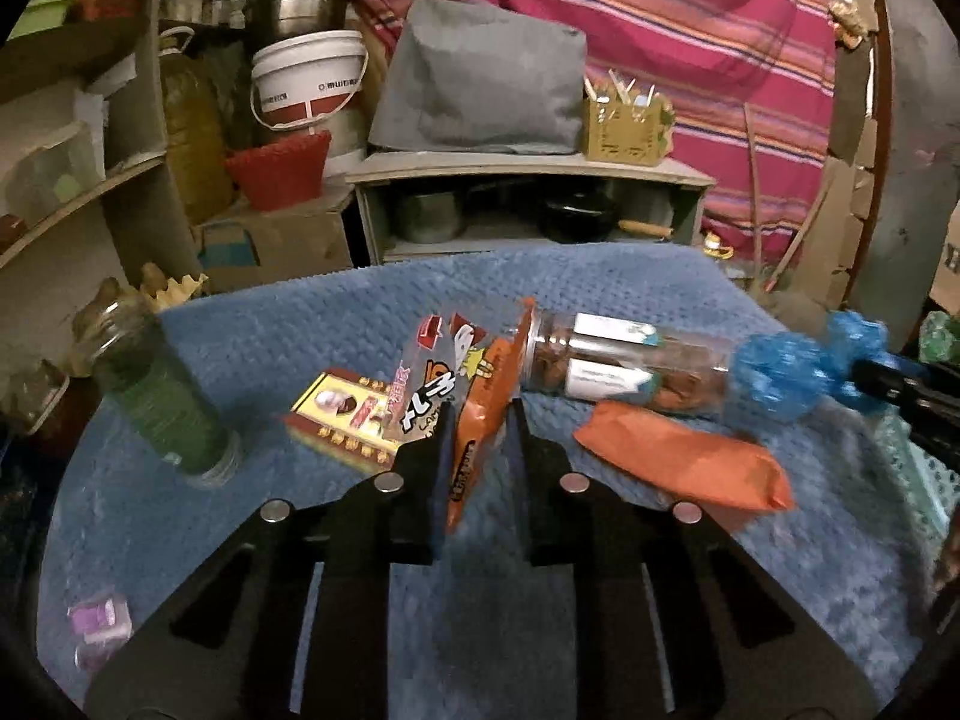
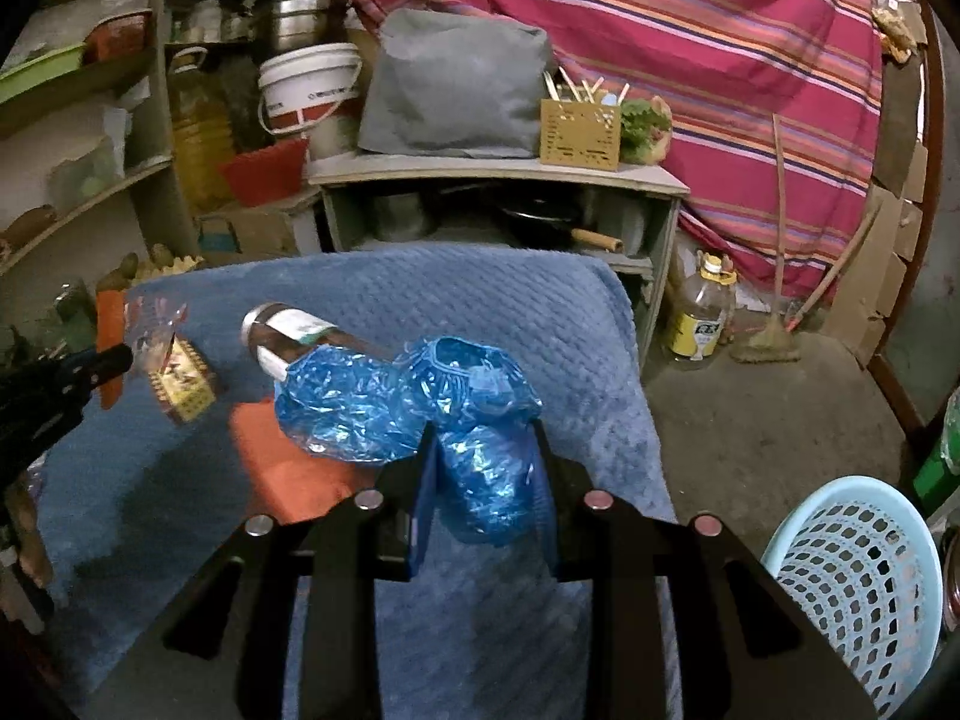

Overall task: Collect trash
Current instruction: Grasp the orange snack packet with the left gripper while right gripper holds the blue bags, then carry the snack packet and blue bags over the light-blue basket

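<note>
My left gripper point(image 1: 478, 420) is shut on an orange snack wrapper point(image 1: 480, 414), held above the blue cloth point(image 1: 288, 336); a clear printed wrapper point(image 1: 432, 378) hangs beside it. My right gripper point(image 2: 483, 450) is shut on crumpled blue plastic covers point(image 2: 474, 420), which also show in the left wrist view point(image 1: 792, 372). On the cloth lie a yellow-red packet point(image 1: 342, 414), a second orange wrapper point(image 1: 684, 462), a clear jar on its side point(image 1: 618, 360) and an upright green-labelled jar point(image 1: 162, 396). A small purple scrap point(image 1: 99, 624) lies at the near left.
A light blue mesh basket point(image 2: 858, 570) stands on the floor at the right. Behind the cloth is a low shelf point(image 1: 528, 168) with a grey bag and pots. Cluttered shelves and a white bucket point(image 1: 309, 84) stand at the left. An oil bottle point(image 2: 702, 312) stands on the floor.
</note>
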The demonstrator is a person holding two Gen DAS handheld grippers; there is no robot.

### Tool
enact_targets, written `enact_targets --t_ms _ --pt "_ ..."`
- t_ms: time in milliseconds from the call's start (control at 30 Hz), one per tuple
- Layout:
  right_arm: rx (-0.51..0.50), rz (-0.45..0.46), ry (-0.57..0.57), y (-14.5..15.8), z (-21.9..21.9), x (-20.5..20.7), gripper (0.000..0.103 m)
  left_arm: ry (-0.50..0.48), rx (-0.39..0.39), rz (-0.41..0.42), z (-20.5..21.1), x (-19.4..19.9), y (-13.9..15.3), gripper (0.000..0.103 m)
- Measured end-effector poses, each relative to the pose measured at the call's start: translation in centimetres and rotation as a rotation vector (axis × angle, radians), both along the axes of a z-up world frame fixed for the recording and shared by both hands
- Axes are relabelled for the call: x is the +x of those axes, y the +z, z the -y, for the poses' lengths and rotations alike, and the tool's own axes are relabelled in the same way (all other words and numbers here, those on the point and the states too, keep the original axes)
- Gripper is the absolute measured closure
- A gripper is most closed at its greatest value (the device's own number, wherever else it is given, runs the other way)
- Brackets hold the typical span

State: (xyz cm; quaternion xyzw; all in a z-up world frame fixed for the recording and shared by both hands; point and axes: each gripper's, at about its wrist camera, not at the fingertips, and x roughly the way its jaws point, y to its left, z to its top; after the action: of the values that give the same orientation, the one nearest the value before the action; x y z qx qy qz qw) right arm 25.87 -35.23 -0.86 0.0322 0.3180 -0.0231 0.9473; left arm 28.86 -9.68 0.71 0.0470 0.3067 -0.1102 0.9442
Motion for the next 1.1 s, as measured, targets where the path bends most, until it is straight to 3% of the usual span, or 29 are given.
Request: enact_targets --t_ms 233,533,800,1100 --pt "-0.009 -0.010 0.042 -0.2 -2.2 -2.4 0.074 0.022 0.040 0.024 -0.8 -5.9 0.4 0.088" --pt "-0.023 -0.014 0.045 0.0 -2.1 -6.2 0.074 0.042 0.006 -0.023 -1.6 -9.7 -1.0 0.088" --pt "-0.011 0.008 -0.006 0.9 2.3 -9.9 0.074 0.025 0.007 -0.009 1.3 -10.9 -0.5 0.089" --pt "-0.003 0.035 -0.148 2.9 10.9 -14.2 0.074 -0.086 -0.010 0.034 8.2 -11.6 1.8 0.089"
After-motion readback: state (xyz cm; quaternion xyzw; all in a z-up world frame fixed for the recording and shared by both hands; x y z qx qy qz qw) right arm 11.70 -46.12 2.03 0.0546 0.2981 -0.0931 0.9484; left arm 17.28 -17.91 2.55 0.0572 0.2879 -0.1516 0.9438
